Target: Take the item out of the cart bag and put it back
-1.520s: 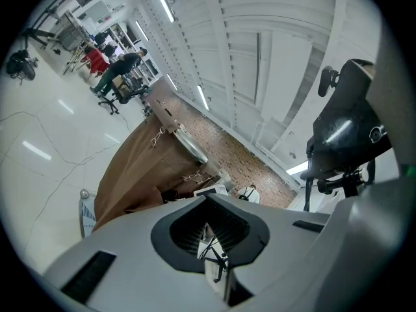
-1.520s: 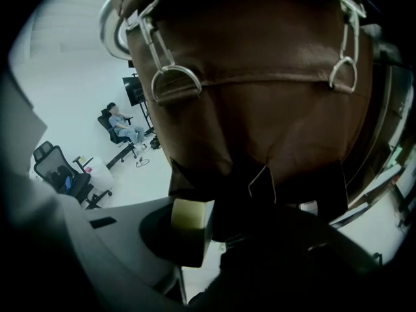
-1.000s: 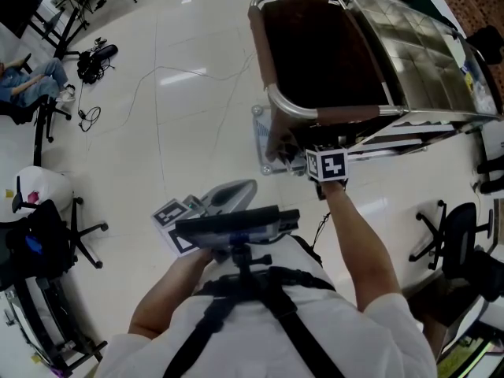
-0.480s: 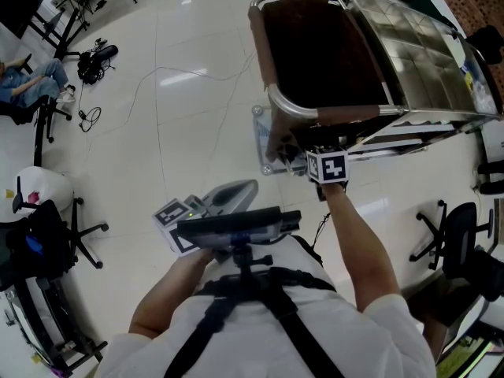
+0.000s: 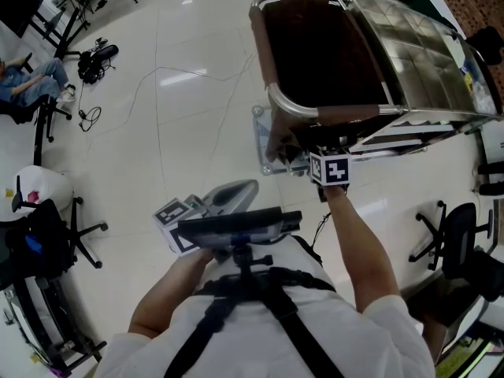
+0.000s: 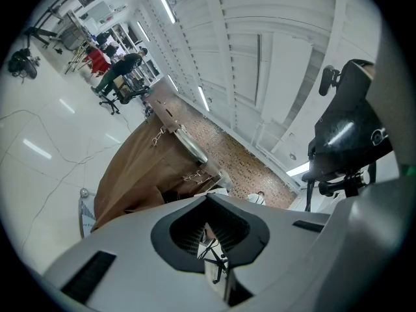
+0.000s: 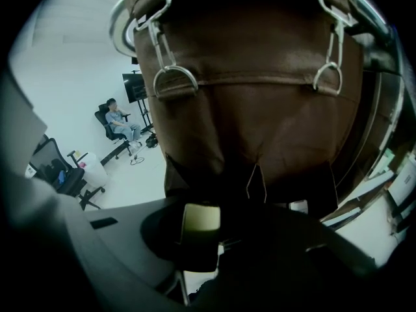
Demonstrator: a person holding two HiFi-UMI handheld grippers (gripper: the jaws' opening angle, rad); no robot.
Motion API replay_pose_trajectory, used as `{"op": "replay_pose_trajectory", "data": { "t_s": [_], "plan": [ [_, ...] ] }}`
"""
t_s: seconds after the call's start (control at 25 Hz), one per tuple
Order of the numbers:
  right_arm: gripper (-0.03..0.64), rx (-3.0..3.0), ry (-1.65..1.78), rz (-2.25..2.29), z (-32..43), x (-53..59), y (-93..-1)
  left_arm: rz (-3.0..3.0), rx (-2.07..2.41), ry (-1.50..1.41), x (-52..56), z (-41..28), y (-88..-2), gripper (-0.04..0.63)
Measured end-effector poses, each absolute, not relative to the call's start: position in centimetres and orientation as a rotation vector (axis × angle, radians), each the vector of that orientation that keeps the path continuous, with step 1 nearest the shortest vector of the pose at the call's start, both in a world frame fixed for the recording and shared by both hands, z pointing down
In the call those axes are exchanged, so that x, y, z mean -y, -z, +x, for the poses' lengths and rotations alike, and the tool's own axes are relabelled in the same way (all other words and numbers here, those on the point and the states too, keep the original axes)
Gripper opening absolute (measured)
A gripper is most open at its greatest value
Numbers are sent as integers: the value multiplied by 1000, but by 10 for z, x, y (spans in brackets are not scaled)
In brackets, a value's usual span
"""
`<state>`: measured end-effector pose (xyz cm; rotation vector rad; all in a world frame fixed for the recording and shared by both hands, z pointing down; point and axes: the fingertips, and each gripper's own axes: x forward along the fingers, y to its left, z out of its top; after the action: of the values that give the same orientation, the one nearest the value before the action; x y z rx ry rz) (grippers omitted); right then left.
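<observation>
The left gripper (image 5: 246,189) is low and left of centre in the head view, close to the person's chest (image 5: 268,321). Its jaws are together, with nothing between them. To its right, the right gripper (image 7: 207,242) is clamped on a small pale-topped item (image 7: 201,218), just outside the brown cart bag (image 5: 315,53) at upper right.

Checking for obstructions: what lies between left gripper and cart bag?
Head view: between the left gripper and the cart bag lie bare white floor and a pale plate at its foot.
</observation>
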<state>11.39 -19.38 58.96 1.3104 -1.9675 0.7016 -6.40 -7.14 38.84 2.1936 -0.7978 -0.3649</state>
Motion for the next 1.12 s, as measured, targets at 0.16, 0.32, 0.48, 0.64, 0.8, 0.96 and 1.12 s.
{"op": "replay_pose_trajectory", "data": {
  "t_s": [0.16, 0.32, 0.48, 0.64, 0.8, 0.96, 1.12],
  "plan": [
    [75, 1964, -677, 1316, 117, 192, -586, 2195, 795, 364, 71, -62, -389, 2],
    [75, 1974, -673, 1333, 118, 188, -577, 2193, 791, 362, 69, -62, -388, 2],
    [75, 2004, -682, 1377, 123, 184, -565, 2196, 783, 360, 68, -61, -388, 2],
    [75, 2030, -694, 1416, 129, 179, -552, 2197, 775, 360, 68, -59, -387, 2],
    [75, 2052, -690, 1438, 133, 174, -539, 2200, 761, 357, 69, -56, -387, 2],
    [75, 2073, -688, 1448, 136, 169, -529, 2206, 744, 351, 69, -52, -386, 2],
    [75, 2092, -692, 1449, 139, 165, -521, 2209, 735, 348, 70, -48, -386, 2]
  ]
}}
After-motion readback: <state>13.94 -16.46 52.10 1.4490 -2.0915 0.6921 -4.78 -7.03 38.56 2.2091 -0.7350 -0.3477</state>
